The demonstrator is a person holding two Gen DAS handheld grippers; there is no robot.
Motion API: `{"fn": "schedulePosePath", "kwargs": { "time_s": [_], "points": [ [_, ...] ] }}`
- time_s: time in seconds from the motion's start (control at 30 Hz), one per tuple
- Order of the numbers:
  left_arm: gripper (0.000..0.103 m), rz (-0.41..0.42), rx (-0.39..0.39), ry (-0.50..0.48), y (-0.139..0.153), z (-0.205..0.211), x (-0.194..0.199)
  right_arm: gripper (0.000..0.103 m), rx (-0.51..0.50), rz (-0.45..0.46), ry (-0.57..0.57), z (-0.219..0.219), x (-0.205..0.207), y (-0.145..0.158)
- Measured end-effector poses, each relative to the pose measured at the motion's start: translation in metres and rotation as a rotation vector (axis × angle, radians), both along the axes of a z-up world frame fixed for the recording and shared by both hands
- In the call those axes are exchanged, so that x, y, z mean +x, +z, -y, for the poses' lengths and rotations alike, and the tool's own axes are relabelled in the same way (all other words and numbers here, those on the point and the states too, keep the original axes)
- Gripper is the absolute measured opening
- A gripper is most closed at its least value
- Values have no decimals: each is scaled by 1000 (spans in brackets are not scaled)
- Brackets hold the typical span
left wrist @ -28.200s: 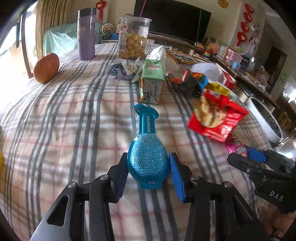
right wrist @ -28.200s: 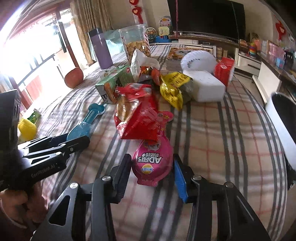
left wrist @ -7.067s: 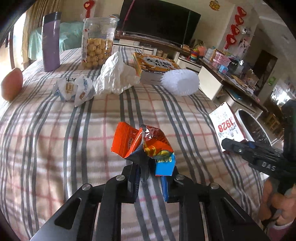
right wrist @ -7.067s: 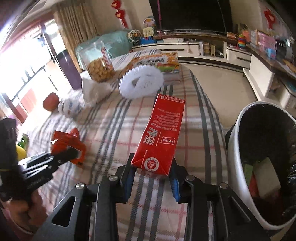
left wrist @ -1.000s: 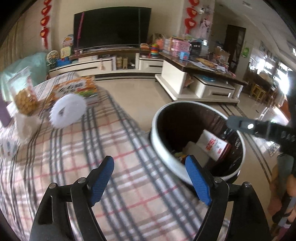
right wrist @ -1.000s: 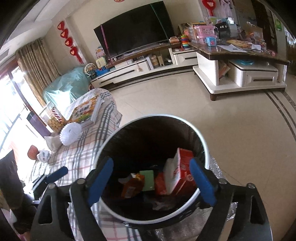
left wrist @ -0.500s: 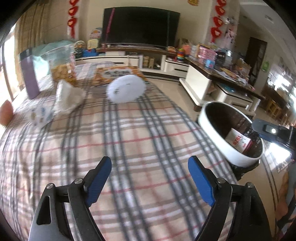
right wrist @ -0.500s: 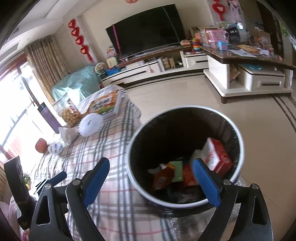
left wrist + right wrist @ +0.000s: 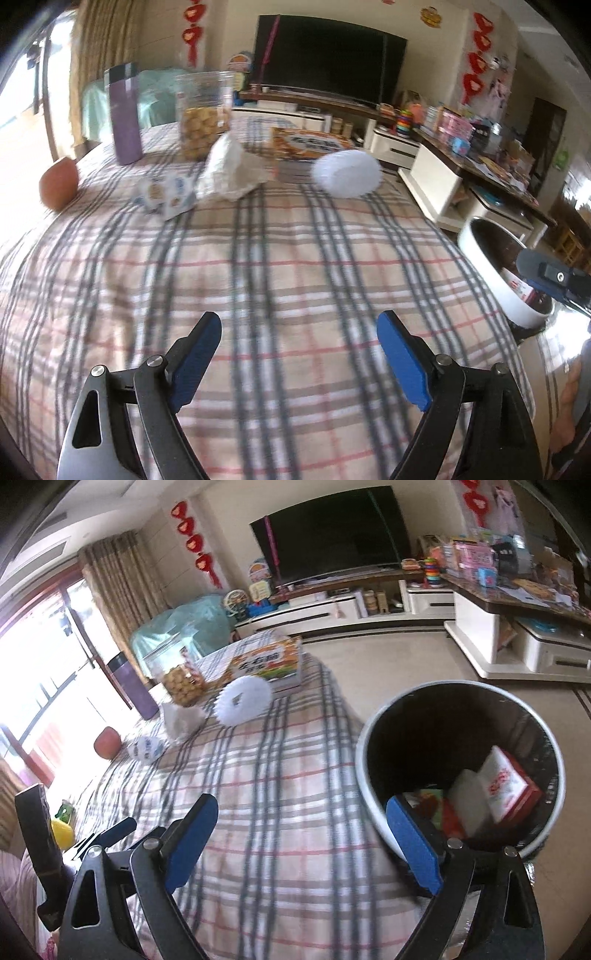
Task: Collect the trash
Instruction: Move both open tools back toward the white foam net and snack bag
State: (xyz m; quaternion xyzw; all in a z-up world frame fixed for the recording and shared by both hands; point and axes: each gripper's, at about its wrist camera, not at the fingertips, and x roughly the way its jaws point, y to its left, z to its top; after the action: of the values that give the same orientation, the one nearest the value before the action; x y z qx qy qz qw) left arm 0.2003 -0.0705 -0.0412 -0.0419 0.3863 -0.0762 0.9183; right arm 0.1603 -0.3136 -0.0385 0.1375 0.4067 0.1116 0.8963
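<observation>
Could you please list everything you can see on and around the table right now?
Tablecloth: one, plaid, covering the table.
Purple bottle: one, upright, far left.
Snack jar: one, clear, beside the bottle.
Apple: one, reddish, left edge.
Crumpled white paper: one, in front of the jar.
Small wrappers: white and blue, count unclear, left of the paper.
White ruffled disc: one, far right of the table.
Orange printed box: one, behind the disc.
Trash bin: one, white rim, on the floor beside the table.
Red carton: one, inside the bin.
Left tool: open, empty.
Right tool: open, empty.
</observation>
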Motion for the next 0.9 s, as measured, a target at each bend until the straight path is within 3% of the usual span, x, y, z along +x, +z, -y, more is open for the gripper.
{"fn": "schedulePosePath", "kwargs": {
  "time_s": [0.47, 0.9],
  "points": [
    [86, -15, 6, 115, -6, -55, 2, 94, -13, -2, 115, -74, 24, -15],
    [86, -48, 18, 179, -16, -83, 34, 94, -16, -34, 152, -104, 53, -37]
  ]
}}
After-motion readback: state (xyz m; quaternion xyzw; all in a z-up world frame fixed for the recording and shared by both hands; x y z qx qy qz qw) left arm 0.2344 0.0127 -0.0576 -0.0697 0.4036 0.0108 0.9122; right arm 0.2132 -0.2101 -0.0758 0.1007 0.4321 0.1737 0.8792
